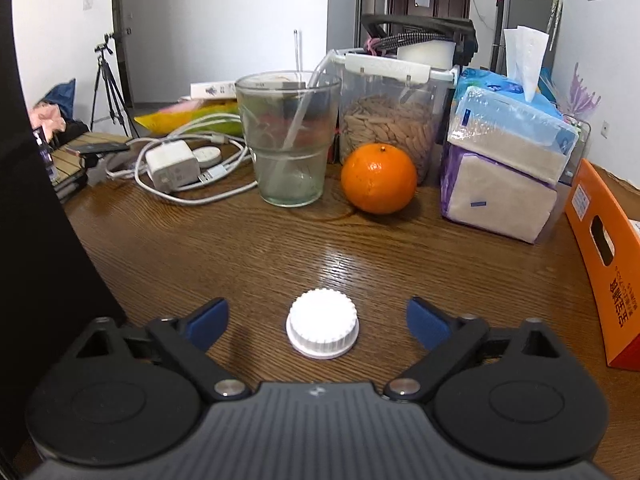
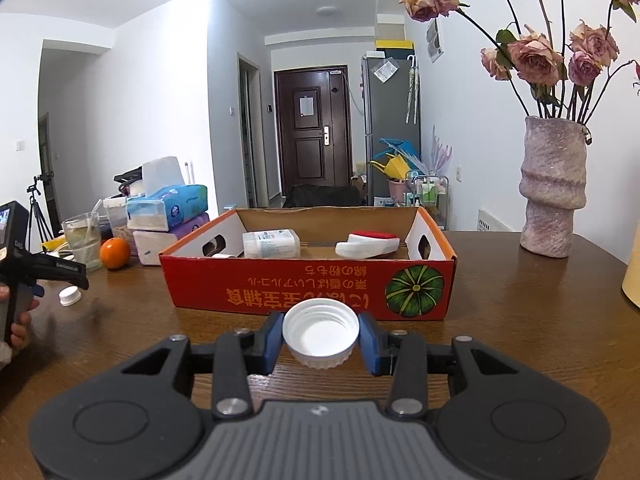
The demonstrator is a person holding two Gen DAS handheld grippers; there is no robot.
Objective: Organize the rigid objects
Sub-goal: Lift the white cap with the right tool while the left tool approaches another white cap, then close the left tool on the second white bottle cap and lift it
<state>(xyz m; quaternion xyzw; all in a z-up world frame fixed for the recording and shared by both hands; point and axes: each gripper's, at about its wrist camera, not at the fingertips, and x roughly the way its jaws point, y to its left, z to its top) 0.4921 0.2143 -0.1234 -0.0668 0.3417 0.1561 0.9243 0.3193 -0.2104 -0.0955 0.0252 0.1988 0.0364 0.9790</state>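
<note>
While both hands work at once, the scene reads as follows.

Step in hand: clearing loose caps off the table [image 1: 248,248] into the orange box [image 2: 308,284]; by my reading one cap is being carried and one is about to be picked up.

Right claw [image 2: 320,338]: clamped on an upturned white cap [image 2: 320,334], blue pads pressing its ribbed sides, held just short of the box's near wall.

Left claw [image 1: 318,320]: apart, pads clear of the second white cap [image 1: 322,328], which sits top-up on the table between them.

Box contents: a white bottle [image 2: 272,243] and a red-and-white object [image 2: 368,245] lie inside.

Next move, right: likely lift over the near wall, then let go inside.

Next move, left: likely close evenly on the ribbed rim, low enough that the cap does not squirt out.

Hand pose: the left claw tilts down toward the table; the right points nearly level at the box. In the right view a hand [image 2: 18,320] grips the left tool's handle at the left edge.
</note>
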